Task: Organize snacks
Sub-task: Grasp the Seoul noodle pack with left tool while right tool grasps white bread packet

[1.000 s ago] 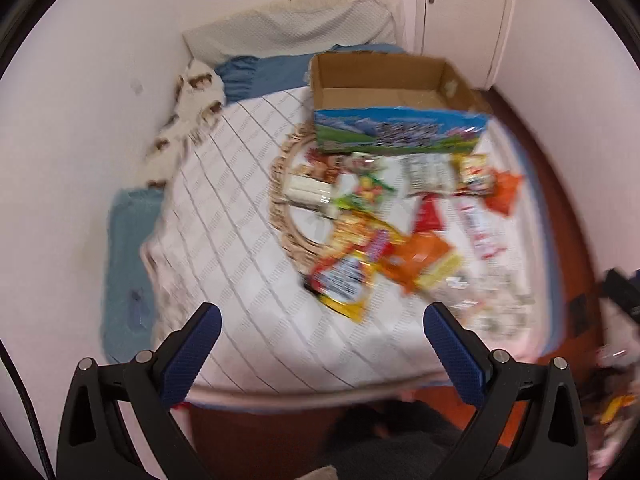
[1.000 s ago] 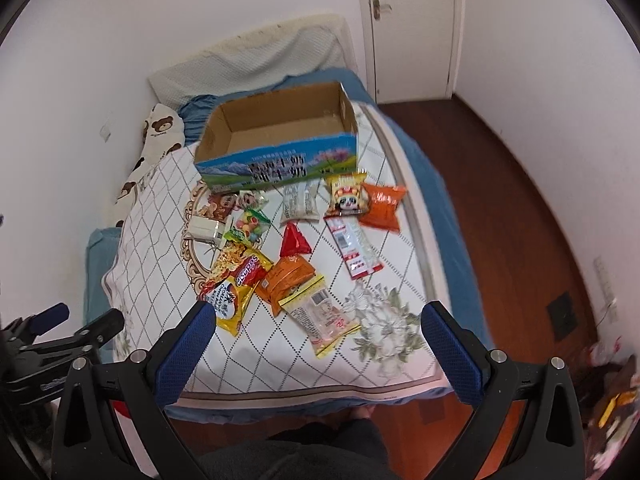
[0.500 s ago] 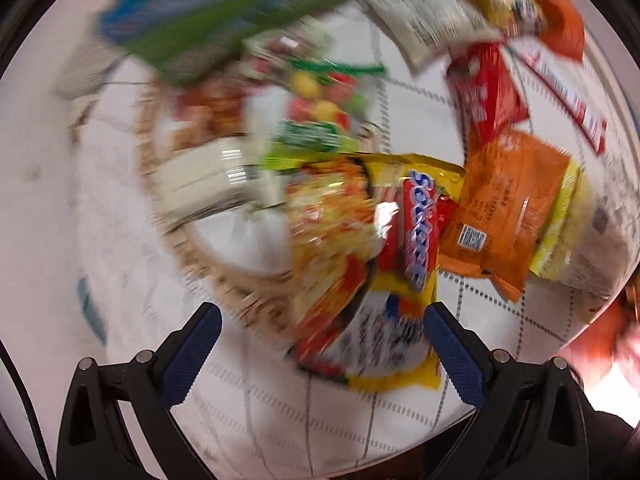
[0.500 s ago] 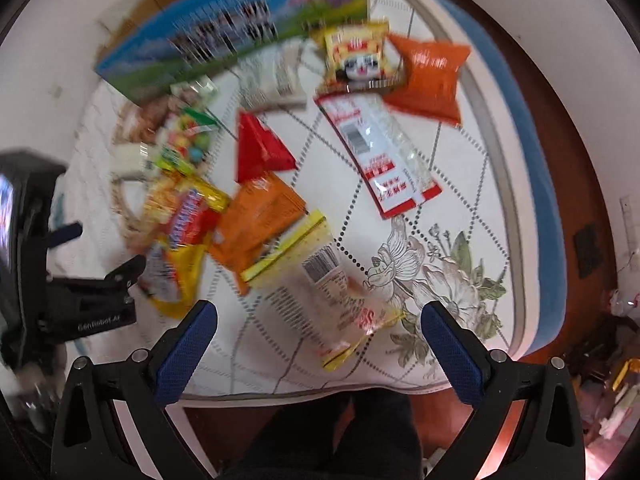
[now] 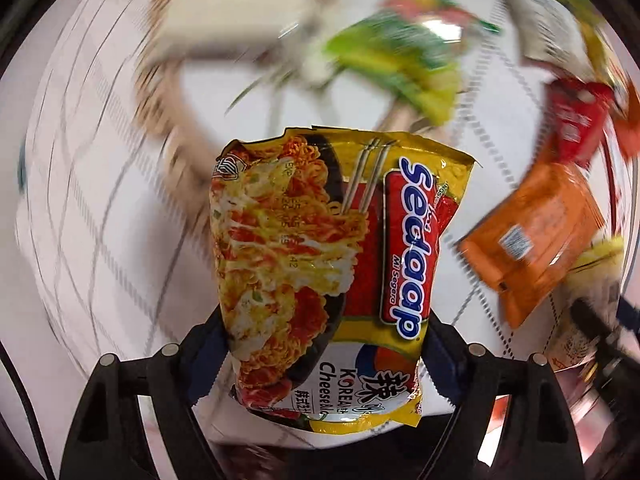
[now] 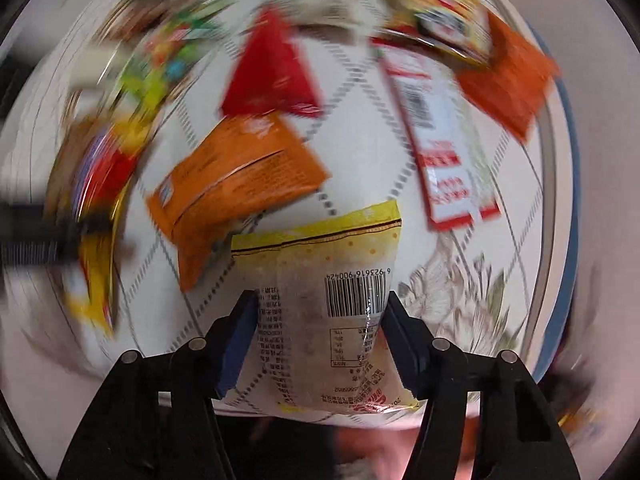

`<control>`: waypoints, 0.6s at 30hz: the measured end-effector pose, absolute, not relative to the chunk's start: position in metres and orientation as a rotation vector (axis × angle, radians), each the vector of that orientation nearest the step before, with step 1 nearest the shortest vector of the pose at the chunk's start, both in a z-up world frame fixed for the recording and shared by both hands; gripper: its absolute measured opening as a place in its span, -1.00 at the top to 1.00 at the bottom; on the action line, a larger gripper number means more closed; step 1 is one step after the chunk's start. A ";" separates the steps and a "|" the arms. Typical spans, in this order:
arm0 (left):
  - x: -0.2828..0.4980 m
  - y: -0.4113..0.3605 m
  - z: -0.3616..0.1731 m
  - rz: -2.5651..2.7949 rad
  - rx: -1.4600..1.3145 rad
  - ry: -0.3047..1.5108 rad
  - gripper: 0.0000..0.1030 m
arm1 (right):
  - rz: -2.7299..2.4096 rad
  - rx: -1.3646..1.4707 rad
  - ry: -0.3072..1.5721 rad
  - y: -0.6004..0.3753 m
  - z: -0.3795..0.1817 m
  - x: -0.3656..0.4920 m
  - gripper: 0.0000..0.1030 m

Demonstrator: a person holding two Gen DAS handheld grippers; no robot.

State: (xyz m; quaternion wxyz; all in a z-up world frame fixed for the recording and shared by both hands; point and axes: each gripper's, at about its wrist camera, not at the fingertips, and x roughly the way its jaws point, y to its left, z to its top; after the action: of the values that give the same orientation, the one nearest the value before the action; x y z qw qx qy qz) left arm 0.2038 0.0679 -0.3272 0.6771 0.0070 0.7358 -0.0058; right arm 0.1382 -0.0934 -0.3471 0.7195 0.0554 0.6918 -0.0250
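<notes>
While the left tool [image 5: 324, 344] points straight down at the bed, the yellow noodle packet [image 5: 320, 256] sits right between its two blue pads, long axis running away from the tool toward the top of the view. The jaws have just been closing, and each pad now meets a side edge of the packet near its lower end, so it looks pinched across its short width. Off to the tool's right lies an orange packet [image 5: 532, 236], well clear of the grip; beyond the noodles, a green bag [image 5: 396, 56] blurs past.

Over to the right wrist view: same story. The right tool [image 6: 320, 332] also aims down, and the clear-and-yellow snack bag [image 6: 320, 304] stands between its pads, barcode up, yellow seal at the far end. These jaws have just been closing too, and both pads press the bag's sides, squeezing it narrow. Ahead and left of this tool the orange packet [image 6: 236, 184] overlaps the bag's far corner, so a lift might drag it along. A red triangular pack [image 6: 272, 76] lies further ahead, apart.

Each hand is nearest its own packet; the box must lie beyond them.
</notes>
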 end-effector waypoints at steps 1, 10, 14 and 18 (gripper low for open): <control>0.201 0.074 -0.331 0.004 -0.032 1.664 -0.64 | -0.075 0.230 1.533 -0.105 -0.347 0.141 -0.24; 0.182 0.082 -0.359 -0.053 -0.127 1.655 -0.69 | -0.009 0.348 1.542 -0.124 -0.340 0.148 -0.59; 0.182 0.095 -0.357 -0.059 -0.197 1.654 -0.68 | 0.017 0.241 1.554 -0.112 -0.341 0.134 -0.59; 0.179 0.112 -0.353 -0.020 -0.251 1.628 -0.63 | -0.013 0.261 1.571 -0.112 -0.355 0.132 -0.55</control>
State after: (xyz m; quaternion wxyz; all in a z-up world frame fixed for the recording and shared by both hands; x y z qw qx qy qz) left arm 0.1788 0.1119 -0.3530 0.6796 -0.1117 0.7250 -0.0089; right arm 0.1318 -0.1117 -0.3549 0.6992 0.1173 0.7052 -0.0059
